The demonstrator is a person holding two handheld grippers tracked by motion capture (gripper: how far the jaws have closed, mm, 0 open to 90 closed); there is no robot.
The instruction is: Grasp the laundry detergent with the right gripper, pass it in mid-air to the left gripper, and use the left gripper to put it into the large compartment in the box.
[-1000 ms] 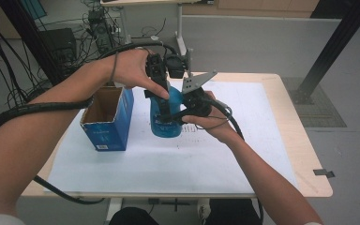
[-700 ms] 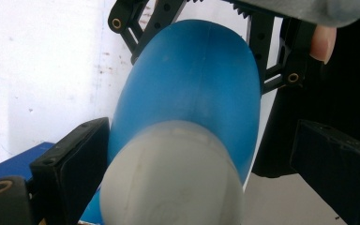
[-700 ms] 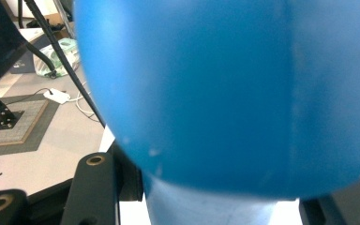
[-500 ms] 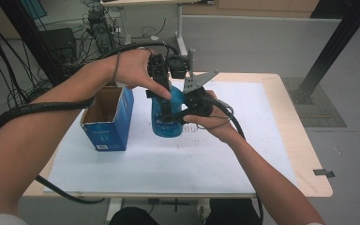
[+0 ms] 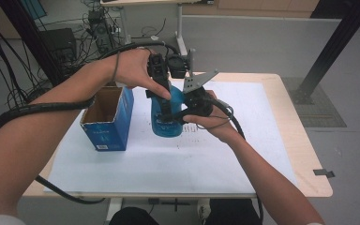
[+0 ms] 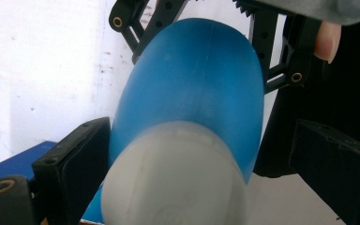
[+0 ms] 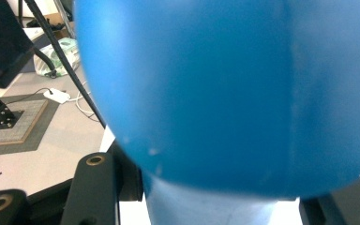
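Left gripper (image 5: 161,101): came down over the blue bottle (image 5: 168,119), jaws apart, one pad touching its side, the other clear; nothing clamped. Right gripper (image 5: 187,108): jaws either side of the bottle's neck, grip impossible to tell. Bottle upright on the white sheet (image 5: 215,154), just right of the open blue box (image 5: 108,119). Best handled by steadying the neck before squeezing, since the smooth rounded body looked likely to slip.
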